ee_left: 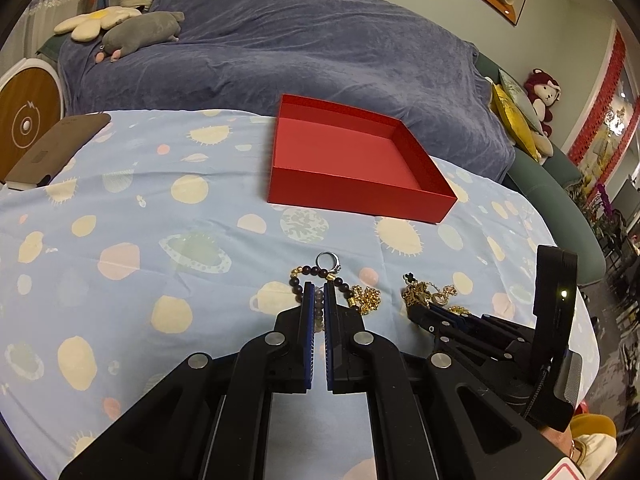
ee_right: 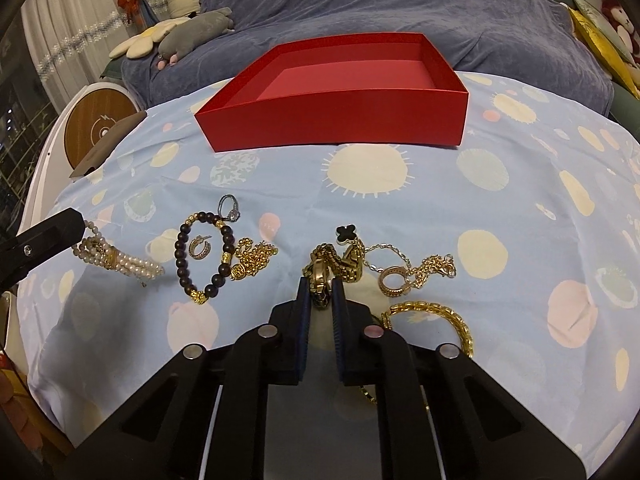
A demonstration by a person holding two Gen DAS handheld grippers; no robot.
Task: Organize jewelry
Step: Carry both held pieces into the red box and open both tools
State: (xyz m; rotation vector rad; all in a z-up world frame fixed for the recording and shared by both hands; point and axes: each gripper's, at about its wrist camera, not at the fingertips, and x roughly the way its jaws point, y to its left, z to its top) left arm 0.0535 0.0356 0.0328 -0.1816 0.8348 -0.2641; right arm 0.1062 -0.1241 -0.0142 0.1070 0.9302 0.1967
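An empty red box [ee_left: 352, 160] [ee_right: 340, 92] stands on the patterned cloth. Jewelry lies in front of it: a silver ring [ee_right: 229, 207], a dark bead bracelet [ee_right: 206, 256] with a small hoop earring [ee_right: 199, 247] inside it, a gold chain [ee_right: 250, 260], a pearl bracelet [ee_right: 120, 262], a black clover necklace [ee_right: 347, 234], a gold ring [ee_right: 394, 282] and a gold bangle [ee_right: 436, 312]. My left gripper [ee_left: 319, 292] is shut on the pearl bracelet [ee_left: 319, 312]. My right gripper [ee_right: 320, 284] is shut on a gold chain bracelet [ee_right: 324, 270].
A brown case [ee_left: 56, 148] lies at the cloth's left edge beside a round wooden speaker [ee_left: 24, 120]. A blue-covered sofa [ee_left: 280, 52] with plush toys stands behind the table. The cloth drops off at the right and near edges.
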